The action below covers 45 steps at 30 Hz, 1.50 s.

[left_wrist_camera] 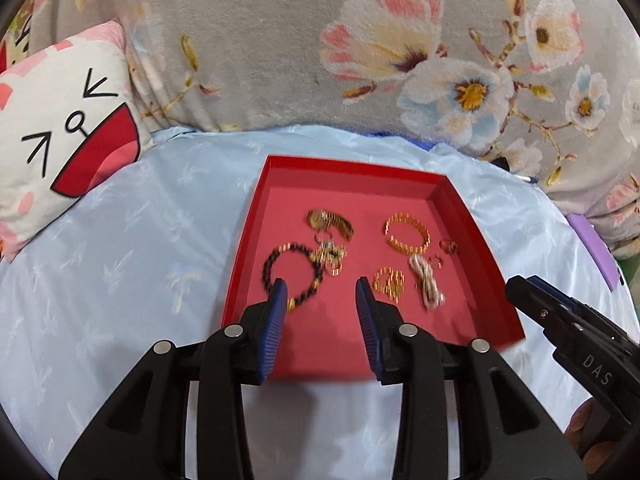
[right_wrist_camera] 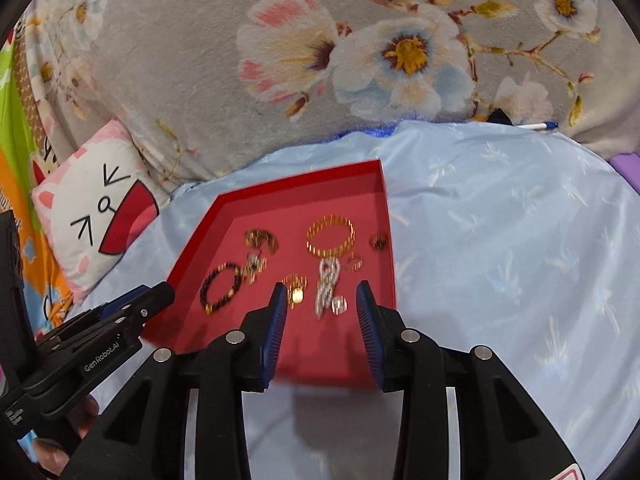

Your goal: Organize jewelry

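On a pale blue bedcover [left_wrist_camera: 120, 240], a red tray [left_wrist_camera: 492, 280] holds loose jewelry: a dark beaded bracelet [left_wrist_camera: 272, 264] at nine o'clock, a gold bangle [left_wrist_camera: 407, 233] toward one o'clock, a silver chain [right_wrist_camera: 327, 288] below the bangle. Both the left gripper [left_wrist_camera: 320, 292] and the right gripper [right_wrist_camera: 322, 294] hover over the tray's near edge, tongs spread, nothing between them. A cartoon pillow [left_wrist_camera: 60, 140] lies at ten o'clock.

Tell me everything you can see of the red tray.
The red tray is shallow and square with low glossy walls and a duller flat floor, perhaps card. It lies flat on the pale blue cloth. Bracelets, rings and chains lie loose inside it. Neither gripper touches it as far as the views show.
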Motion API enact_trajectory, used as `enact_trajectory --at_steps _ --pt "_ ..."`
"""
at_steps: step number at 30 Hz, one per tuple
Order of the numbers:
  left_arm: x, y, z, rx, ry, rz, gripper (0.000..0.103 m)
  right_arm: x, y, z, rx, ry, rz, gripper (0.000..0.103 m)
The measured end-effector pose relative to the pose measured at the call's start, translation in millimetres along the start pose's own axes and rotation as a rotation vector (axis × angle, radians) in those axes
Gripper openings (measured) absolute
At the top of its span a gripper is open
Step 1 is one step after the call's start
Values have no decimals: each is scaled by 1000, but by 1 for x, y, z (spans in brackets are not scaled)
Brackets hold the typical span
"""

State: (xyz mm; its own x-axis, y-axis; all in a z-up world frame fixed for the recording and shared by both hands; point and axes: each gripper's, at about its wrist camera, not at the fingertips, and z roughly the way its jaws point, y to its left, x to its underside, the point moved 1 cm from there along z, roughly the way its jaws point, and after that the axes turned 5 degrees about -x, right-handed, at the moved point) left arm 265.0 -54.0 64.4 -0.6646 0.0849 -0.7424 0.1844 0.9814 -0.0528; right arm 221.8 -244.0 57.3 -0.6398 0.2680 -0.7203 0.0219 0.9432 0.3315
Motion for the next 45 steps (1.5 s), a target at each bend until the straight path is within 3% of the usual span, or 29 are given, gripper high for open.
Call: enact_trajectory --at_steps 7,12,17,25,32,36,45 --pt "48 -3 -33 -1 0 31 39 60 15 -21 52 38 -28 43" --pt "74 -9 -42 -23 0 49 41 86 17 -34 113 29 -38 53" --pt "92 -13 -41 -61 7 67 41 102 13 -39 151 17 -34 57" --pt "98 -12 -37 -113 -22 68 41 105 16 -38 184 0 -56 58" --pt "97 -7 -34 -131 -29 51 41 105 24 -39 218 -17 -91 68" --pt "98 -12 -38 -141 -52 73 50 105 23 -39 224 -18 -84 71" --pt "99 -17 -40 -171 -71 90 50 106 24 -42 222 -40 -91 77"
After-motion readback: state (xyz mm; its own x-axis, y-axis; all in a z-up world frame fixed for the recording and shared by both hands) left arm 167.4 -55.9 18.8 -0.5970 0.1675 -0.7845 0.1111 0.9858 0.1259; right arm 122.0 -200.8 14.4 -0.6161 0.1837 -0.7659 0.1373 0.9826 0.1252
